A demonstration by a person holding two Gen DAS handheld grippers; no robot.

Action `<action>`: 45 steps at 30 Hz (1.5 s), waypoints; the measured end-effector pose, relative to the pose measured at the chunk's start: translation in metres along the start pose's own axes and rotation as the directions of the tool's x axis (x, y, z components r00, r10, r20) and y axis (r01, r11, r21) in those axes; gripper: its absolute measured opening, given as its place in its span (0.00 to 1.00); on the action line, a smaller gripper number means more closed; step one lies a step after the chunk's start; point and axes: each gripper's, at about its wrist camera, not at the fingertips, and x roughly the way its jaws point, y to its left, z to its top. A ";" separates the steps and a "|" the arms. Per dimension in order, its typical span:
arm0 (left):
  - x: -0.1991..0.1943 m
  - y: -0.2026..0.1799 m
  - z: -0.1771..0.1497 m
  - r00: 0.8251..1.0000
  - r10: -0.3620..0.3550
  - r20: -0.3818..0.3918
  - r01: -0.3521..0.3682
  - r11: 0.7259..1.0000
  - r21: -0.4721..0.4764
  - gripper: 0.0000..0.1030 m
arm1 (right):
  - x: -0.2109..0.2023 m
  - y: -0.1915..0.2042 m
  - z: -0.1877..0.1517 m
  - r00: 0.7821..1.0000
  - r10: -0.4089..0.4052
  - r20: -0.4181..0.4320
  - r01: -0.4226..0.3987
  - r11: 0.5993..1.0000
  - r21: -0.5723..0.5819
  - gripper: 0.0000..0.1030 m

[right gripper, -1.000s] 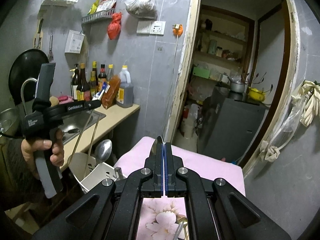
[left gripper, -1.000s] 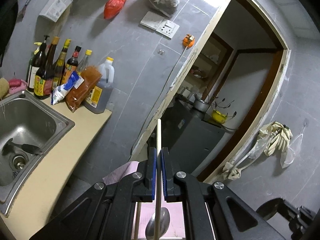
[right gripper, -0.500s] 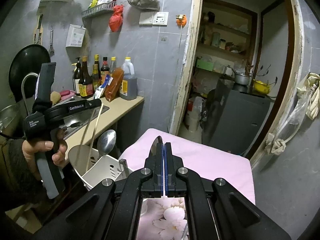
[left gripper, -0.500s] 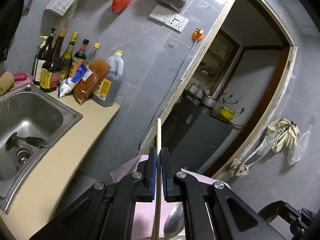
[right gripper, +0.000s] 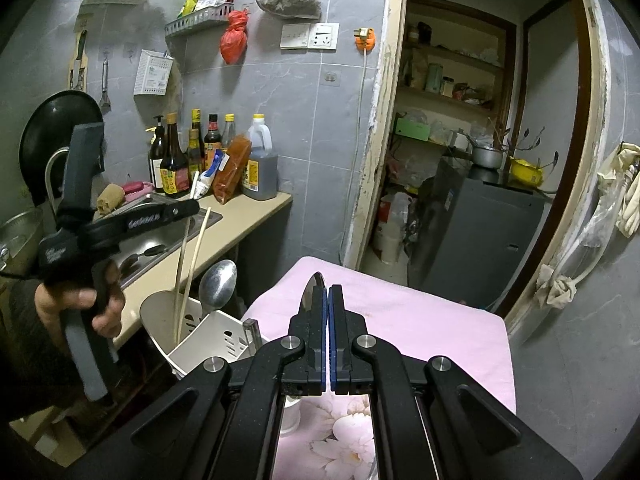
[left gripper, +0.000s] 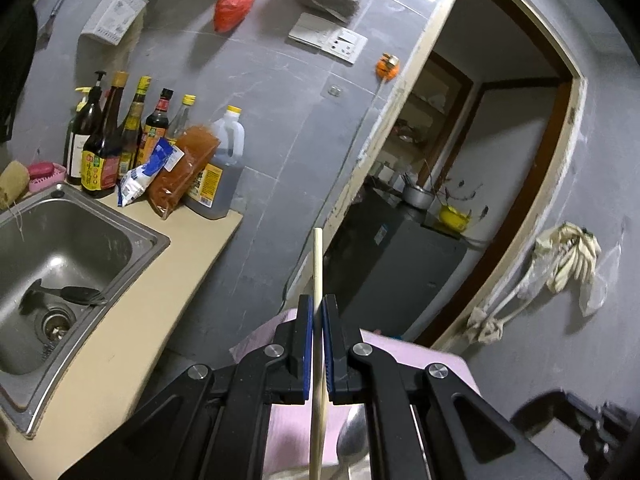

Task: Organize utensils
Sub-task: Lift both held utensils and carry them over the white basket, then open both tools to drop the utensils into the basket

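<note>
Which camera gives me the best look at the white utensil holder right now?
The right wrist view. It shows the white utensil holder beside the pink cloth, with chopsticks and a spoon standing in it. The left wrist view does not show the holder, only the chopstick pinched in the left gripper.
</note>
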 end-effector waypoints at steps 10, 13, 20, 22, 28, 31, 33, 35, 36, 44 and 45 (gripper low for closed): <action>-0.026 -0.010 -0.016 1.000 -0.002 -0.032 0.004 0.996 0.089 0.05 | 0.003 0.009 -0.002 1.000 0.010 -0.007 -0.010 1.000 -0.017 0.01; -0.033 -0.011 -0.015 0.999 -0.001 -0.036 0.005 0.995 0.098 0.05 | 0.003 0.014 -0.004 1.000 0.026 -0.017 -0.026 1.000 -0.016 0.02; -0.037 -0.012 -0.018 0.996 -0.002 -0.085 0.012 0.993 0.118 0.07 | 0.001 0.016 -0.006 0.999 0.039 -0.036 -0.039 0.999 0.006 0.02; -0.036 -0.013 -0.021 0.994 -0.001 -0.107 0.015 0.992 0.128 0.07 | -0.001 0.015 -0.007 0.999 0.037 -0.034 -0.036 0.999 0.017 0.02; -0.038 -0.015 -0.027 0.989 -0.012 -0.146 0.032 0.991 0.132 0.17 | -0.012 0.005 -0.011 1.000 0.002 -0.026 0.000 0.998 0.065 0.02; -0.043 -0.018 -0.028 0.989 -0.022 -0.143 0.041 0.991 0.128 0.28 | -0.020 -0.005 -0.015 1.000 -0.023 -0.018 0.024 0.995 0.100 0.04; -0.048 -0.023 -0.027 0.990 -0.025 -0.136 0.044 0.990 0.134 0.39 | -0.023 -0.013 -0.017 0.999 -0.040 -0.013 0.041 0.991 0.126 0.14; -0.053 -0.027 -0.026 0.992 -0.019 -0.121 0.036 0.990 0.134 0.52 | -0.030 -0.021 -0.020 0.998 -0.059 0.003 0.057 0.986 0.157 0.36; -0.056 -0.029 -0.025 0.994 -0.023 -0.111 0.037 0.991 0.131 0.55 | -0.035 -0.023 -0.021 0.998 -0.068 0.016 0.064 0.983 0.170 0.37; -0.078 -0.057 -0.015 0.998 -0.020 -0.051 0.031 0.978 0.208 0.82 | -0.065 -0.049 -0.025 0.983 -0.160 0.085 0.133 0.957 0.259 0.58; -0.081 -0.062 -0.015 0.999 -0.022 -0.045 0.032 0.974 0.224 0.86 | -0.069 -0.052 -0.026 0.981 -0.167 0.094 0.136 0.953 0.270 0.60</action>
